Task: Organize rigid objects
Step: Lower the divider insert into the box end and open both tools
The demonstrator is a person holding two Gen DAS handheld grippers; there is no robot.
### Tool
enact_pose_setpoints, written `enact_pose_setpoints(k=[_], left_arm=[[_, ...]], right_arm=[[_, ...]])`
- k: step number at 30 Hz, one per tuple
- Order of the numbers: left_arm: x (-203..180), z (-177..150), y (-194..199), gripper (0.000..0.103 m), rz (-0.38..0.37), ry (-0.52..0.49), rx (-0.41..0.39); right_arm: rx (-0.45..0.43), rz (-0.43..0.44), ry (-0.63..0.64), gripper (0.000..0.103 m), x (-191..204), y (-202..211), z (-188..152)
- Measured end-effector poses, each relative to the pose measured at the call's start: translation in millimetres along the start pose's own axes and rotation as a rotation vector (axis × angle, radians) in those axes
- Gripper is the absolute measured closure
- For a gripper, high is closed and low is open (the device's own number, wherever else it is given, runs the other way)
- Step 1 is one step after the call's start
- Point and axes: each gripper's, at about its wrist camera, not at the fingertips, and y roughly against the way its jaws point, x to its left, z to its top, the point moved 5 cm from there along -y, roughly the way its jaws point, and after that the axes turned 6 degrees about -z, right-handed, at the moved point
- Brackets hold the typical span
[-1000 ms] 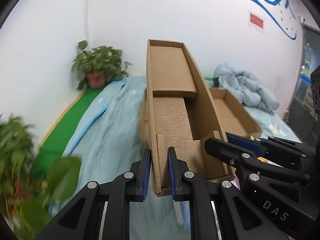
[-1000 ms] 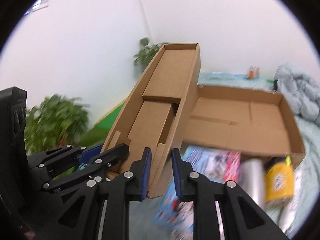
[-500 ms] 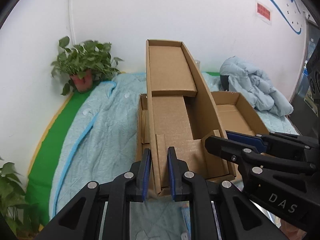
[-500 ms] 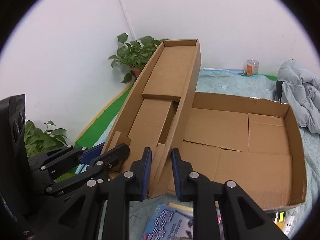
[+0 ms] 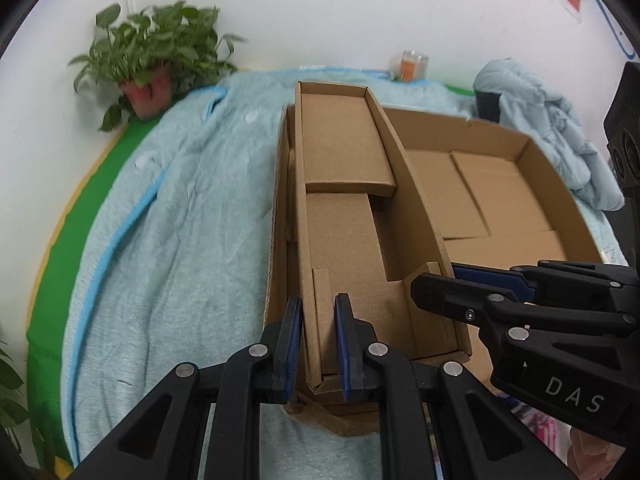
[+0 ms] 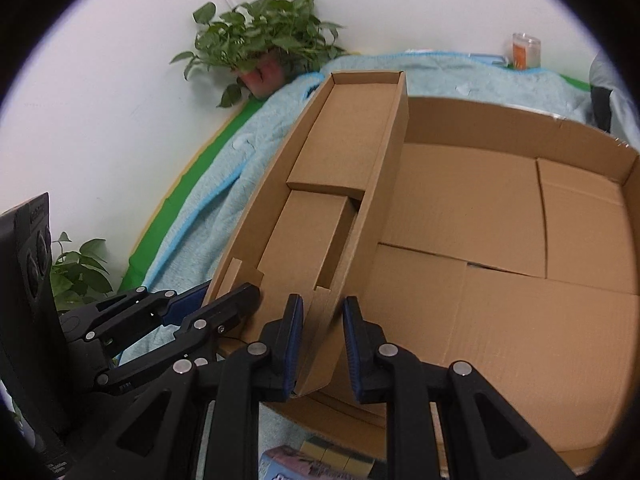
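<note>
Left wrist view: the left gripper (image 5: 317,342) is closed on the near left wall of the narrow box (image 5: 348,216), one pad outside the wall and one inside. The box runs straight ahead of the jaws, its long axis in line with the fingers, its far end pointing at the wall. It sits along the left inner side of the big box (image 5: 496,200), which spreads out to the right of the jaws. The right gripper (image 5: 456,280) comes in from the right onto the narrow box's other near corner.

Right wrist view: the right gripper (image 6: 322,342) pinches the near right wall of the narrow box (image 6: 340,184), which again stretches directly away from the jaws. The big box's floor (image 6: 500,240) lies ahead and right of them. The left gripper (image 6: 200,304) holds the opposite wall, just left.

Both hands are equally near, each on one near corner, so setting the narrow box down probably means lowering both together along that axis.
</note>
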Motion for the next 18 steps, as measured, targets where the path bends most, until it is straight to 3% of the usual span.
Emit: enact_pose_setpoints(k=[11, 16, 18], left_arm=[[13.1, -24.0, -33.5, 0.088, 0.051, -0.01, 0.06], [8.0, -30.6, -21.8, 0.088, 0.056, -0.013, 0.04], [7.8, -33.5, -8.9, 0.087, 0.021, -0.004, 0.018]], right_arm=[[0.126, 0.058, -0.071, 0.083, -8.9, -45.9, -10.6], [0.135, 0.075, -0.082, 0.081, -9.3, -49.9, -9.9], [0.138, 0.076, -0.084, 0.077, -9.5, -51.3, -9.7]])
